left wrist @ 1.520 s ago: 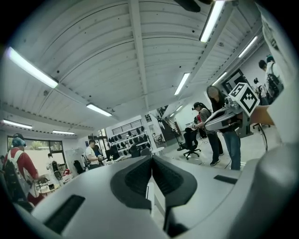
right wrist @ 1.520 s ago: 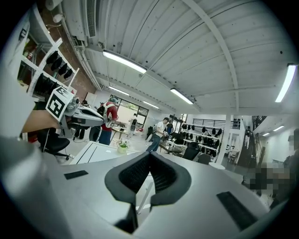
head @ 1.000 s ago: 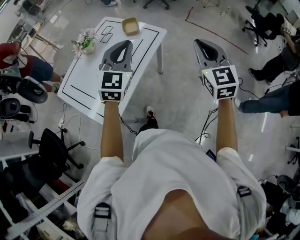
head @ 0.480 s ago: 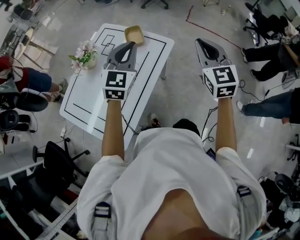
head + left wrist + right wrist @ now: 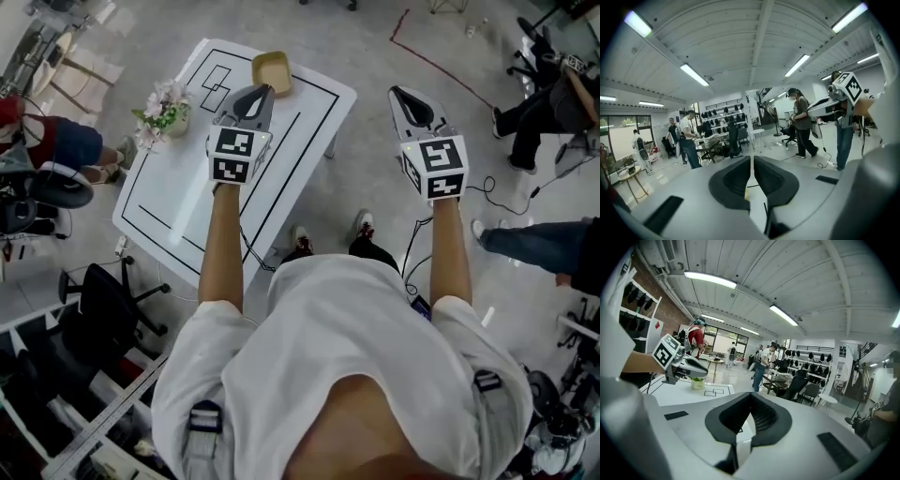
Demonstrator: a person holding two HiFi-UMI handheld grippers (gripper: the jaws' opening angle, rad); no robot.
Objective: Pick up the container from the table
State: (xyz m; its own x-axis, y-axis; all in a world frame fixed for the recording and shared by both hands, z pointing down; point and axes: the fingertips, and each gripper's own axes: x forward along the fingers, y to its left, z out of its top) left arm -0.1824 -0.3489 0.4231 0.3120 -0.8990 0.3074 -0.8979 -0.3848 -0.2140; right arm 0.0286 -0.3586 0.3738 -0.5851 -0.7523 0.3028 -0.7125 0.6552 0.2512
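The container (image 5: 272, 72) is a small tan open tray at the far end of the white table (image 5: 178, 202), which is marked with black lines. My left gripper (image 5: 262, 90) hovers over the table, its tips just short of the container's near side, jaws shut on nothing. My right gripper (image 5: 397, 92) is held over bare floor to the right of the table, also shut and empty. In the left gripper view the gripper (image 5: 751, 157) shows its jaws pressed together. The right gripper view shows that gripper (image 5: 750, 393) closed too, with the left gripper (image 5: 679, 364) above the table (image 5: 689, 393).
A pot of flowers (image 5: 164, 106) stands on the table's left edge, also seen as a pot of flowers (image 5: 697, 383) in the right gripper view. A black office chair (image 5: 105, 302) sits near the table's near-left corner. A person in red (image 5: 47, 141) is to the left and seated people (image 5: 539, 103) to the right.
The person has stepped closer to the table. The left gripper's tips now lie nearer the container. Both grippers have stayed shut.
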